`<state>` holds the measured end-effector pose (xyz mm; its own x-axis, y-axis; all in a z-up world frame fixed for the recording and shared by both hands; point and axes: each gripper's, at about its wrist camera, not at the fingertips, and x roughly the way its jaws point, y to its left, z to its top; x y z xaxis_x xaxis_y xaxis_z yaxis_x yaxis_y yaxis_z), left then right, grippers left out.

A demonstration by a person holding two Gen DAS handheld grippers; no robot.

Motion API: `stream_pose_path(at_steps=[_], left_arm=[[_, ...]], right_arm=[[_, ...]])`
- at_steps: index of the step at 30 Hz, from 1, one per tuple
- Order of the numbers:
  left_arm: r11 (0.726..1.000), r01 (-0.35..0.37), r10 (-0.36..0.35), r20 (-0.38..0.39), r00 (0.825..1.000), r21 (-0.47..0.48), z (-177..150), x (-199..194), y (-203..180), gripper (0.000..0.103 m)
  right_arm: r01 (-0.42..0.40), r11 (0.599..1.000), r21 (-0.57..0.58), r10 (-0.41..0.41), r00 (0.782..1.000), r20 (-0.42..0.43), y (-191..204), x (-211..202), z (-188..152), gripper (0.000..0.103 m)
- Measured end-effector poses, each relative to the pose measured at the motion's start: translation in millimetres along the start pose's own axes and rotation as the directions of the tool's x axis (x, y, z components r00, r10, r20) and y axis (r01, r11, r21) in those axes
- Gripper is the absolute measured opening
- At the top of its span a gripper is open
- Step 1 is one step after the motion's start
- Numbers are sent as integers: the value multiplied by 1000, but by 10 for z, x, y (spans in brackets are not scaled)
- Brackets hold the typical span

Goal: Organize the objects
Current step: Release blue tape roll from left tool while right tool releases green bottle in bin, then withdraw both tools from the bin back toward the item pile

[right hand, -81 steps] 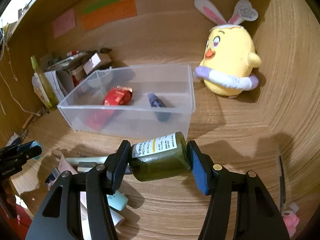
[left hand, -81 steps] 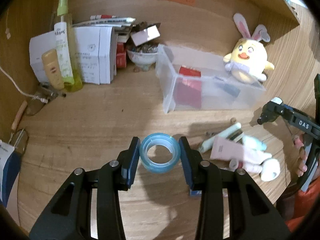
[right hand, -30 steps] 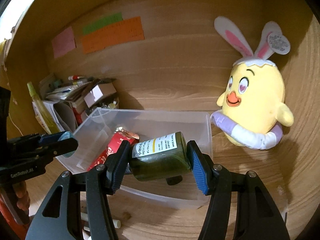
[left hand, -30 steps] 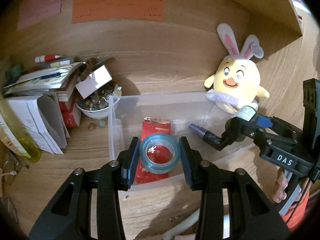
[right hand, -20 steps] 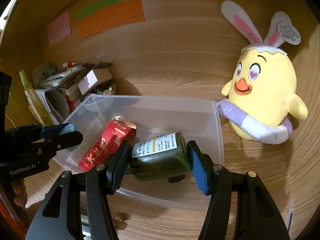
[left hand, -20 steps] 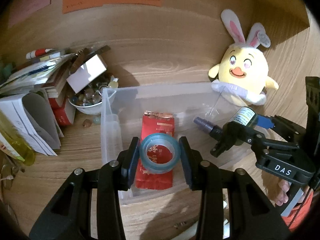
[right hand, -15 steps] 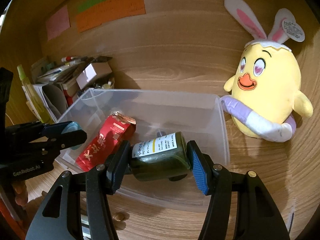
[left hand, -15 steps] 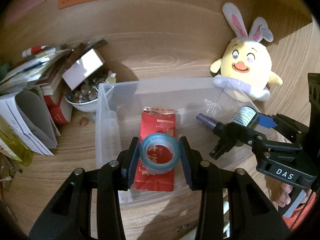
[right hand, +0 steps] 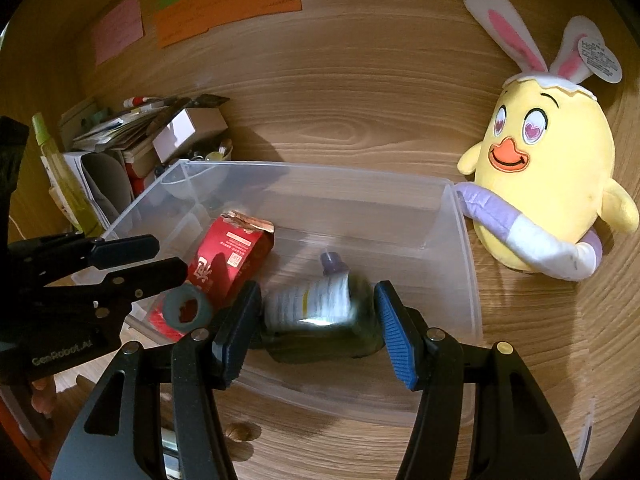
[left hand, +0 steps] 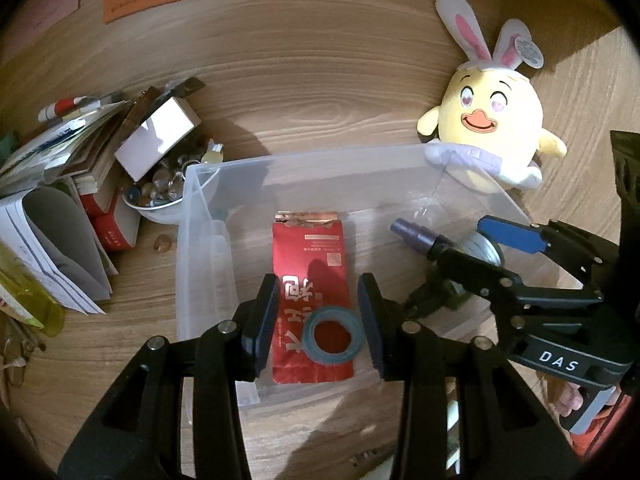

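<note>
Both grippers sit over the clear bin, jaws spread wide, neither gripping anything. Left gripper: tape roll is loose between the jaws, clear of both pads, lying on the red pouch inside the bin; the right wrist view shows the same roll at the pouch's near end. Right gripper: green bottle lies in the gap between the jaws, motion-blurred, label side up, inside the bin near the front wall; can't tell if it has landed on the floor of the bin. Purple-capped tube lies just behind the bottle. Plush chick stands against the bin's right end, on the worktop. Paper stack and a bowl of small bits sit left of the bin.
</note>
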<state>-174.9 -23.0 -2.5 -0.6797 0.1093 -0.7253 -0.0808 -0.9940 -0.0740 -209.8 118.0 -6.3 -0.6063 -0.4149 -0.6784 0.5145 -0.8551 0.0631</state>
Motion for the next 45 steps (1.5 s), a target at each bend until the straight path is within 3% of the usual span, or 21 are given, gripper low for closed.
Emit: stream_pose_path(at_steps=[4, 11, 19, 22, 31, 35, 45], left_arm=[[1000, -1, 1, 26, 1000, -2, 1, -118, -15, 53], [1000, -12, 14, 69, 998, -22, 9, -351, 15, 68], [998, -17, 22, 90, 996, -60, -101, -567, 110, 74], [996, -27, 36, 106, 994, -81, -197, -657, 158, 83], [996, -54, 61, 93, 994, -74, -554, -871, 192, 84], [995, -63, 69, 84, 994, -72, -734, -932, 173, 91], [996, -69, 70, 26, 997, -60, -1194, -982, 89, 91]], right_arm=[[8, 1000, -4, -8, 1000, 2, 8, -18, 0, 66], [7, 1000, -6, -7, 1000, 28, 21, -148, 7, 69], [-19, 1000, 4, 19, 998, 60, 22, -410, -50, 76], [-15, 1000, 0, 15, 998, 68, 26, -527, -124, 77], [-26, 1000, -2, 26, 996, 86, 42, -886, -418, 77], [-24, 1000, -7, 25, 997, 80, 108, -988, -578, 77], [-54, 999, -1, 54, 998, 38, 281, -1132, -1014, 77]])
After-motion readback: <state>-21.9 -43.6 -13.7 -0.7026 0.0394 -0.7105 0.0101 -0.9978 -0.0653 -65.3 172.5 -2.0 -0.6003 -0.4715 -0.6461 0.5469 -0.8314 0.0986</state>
